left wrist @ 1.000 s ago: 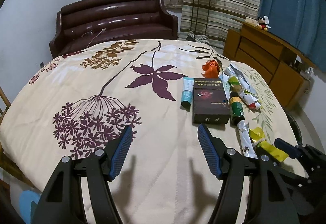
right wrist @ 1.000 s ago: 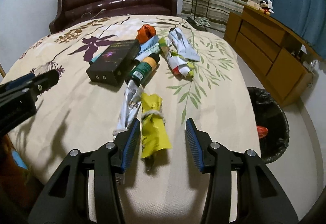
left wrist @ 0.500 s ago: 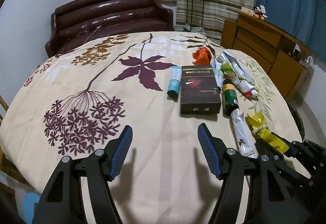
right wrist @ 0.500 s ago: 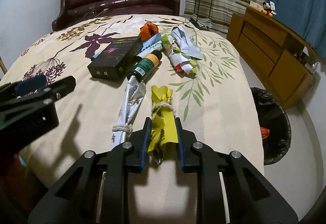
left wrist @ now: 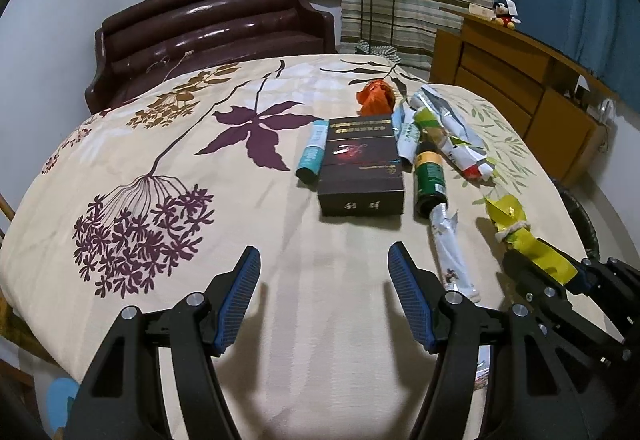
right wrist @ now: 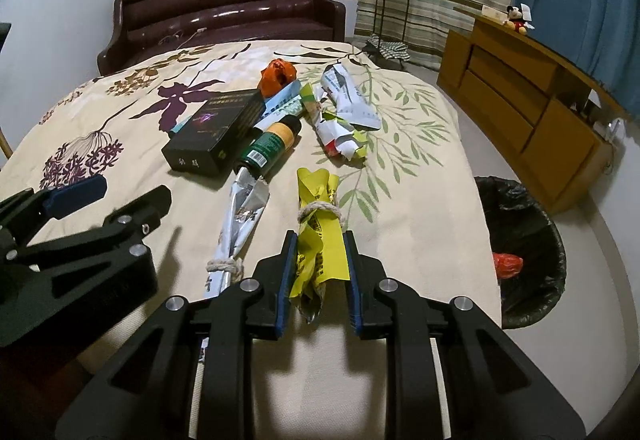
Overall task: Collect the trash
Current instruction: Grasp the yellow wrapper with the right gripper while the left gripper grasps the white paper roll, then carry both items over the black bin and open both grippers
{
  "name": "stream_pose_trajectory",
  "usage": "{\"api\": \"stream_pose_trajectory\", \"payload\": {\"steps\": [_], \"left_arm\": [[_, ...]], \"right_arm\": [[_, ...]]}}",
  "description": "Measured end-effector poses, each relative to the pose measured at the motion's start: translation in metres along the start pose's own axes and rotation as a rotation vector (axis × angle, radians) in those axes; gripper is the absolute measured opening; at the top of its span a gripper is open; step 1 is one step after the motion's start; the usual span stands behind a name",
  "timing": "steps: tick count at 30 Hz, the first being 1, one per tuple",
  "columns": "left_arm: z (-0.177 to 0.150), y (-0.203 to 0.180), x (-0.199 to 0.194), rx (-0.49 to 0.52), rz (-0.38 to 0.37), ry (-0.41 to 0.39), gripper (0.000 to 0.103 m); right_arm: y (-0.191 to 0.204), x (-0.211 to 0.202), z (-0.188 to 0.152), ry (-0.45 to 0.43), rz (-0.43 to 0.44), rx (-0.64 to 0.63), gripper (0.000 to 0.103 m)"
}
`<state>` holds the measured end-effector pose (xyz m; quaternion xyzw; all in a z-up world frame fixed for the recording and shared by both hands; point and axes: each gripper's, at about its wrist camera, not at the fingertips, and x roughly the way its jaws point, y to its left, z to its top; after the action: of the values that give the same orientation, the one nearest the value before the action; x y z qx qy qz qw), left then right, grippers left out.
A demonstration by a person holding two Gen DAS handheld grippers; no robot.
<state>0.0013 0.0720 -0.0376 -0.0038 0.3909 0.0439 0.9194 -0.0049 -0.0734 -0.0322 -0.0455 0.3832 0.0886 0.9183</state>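
Trash lying strewn over a flowered bedspread (right wrist: 420, 175), with a black-lined bin (right wrist: 532, 240) standing on the floor just beside the bed's right edge, presumably so that each piece can be carried a short way and dropped in

Pinching the yellow wrapper (right wrist: 320, 236) between the jaws of the right gripper (right wrist: 318, 260), clamped tight on its near end, below the string knotted round its middle; probably gripping there because that end lies nearest and the knot keeps the bundle from unfolding

Lying on the bedspread left of the bin, that wrapper, not yet lifted clear as far as can be judged

Hovering further left of the bin, the left gripper (left wrist: 324, 296), jaws standing apart with nothing between them, pointing toward a dark box (left wrist: 360, 167), likely lining up for the next piece

Resting between box and yellow wrapper: a green bottle (left wrist: 428, 175) and a silver wrapper (left wrist: 452, 248), also tied with string

Sitting already inside the bin, something red (right wrist: 507, 264)
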Motion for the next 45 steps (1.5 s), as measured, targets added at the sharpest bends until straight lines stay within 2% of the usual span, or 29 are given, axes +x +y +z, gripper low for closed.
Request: {"api": "stream_pose_trajectory", "payload": {"steps": [10, 19, 31, 37, 40, 41, 45], "left_arm": [[0.001, -0.009, -0.005, -0.021, -0.004, -0.008, 0.065], [0.001, -0.022, -0.014, -0.031, -0.05, -0.025, 0.068], [-0.009, -0.053, -0.001, 0.057, -0.084, 0.012, 0.068], [-0.014, -0.059, 0.008, 0.106, -0.099, 0.043, 0.047], [-0.015, -0.061, 0.006, 0.122, -0.109, 0.031, 0.028], [-0.016, -0.061, 0.006, 0.125, -0.115, 0.027, 0.019], [-0.016, -0.061, 0.003, 0.123, -0.152, 0.019, 0.016]], "right_arm": [[-0.015, -0.007, 0.0, -0.018, -0.007, 0.013, 0.022], [-0.041, -0.01, 0.002, -0.028, -0.038, 0.055, 0.022], [-0.06, -0.008, 0.001, -0.02, -0.058, 0.086, 0.022], [-0.061, -0.007, 0.0, -0.018, -0.053, 0.083, 0.022], [-0.06, -0.007, 0.0, -0.018, -0.054, 0.083, 0.022], [-0.06, -0.007, 0.001, -0.018, -0.053, 0.084, 0.022], [-0.06, -0.008, 0.001, -0.019, -0.054, 0.083, 0.022]]}}
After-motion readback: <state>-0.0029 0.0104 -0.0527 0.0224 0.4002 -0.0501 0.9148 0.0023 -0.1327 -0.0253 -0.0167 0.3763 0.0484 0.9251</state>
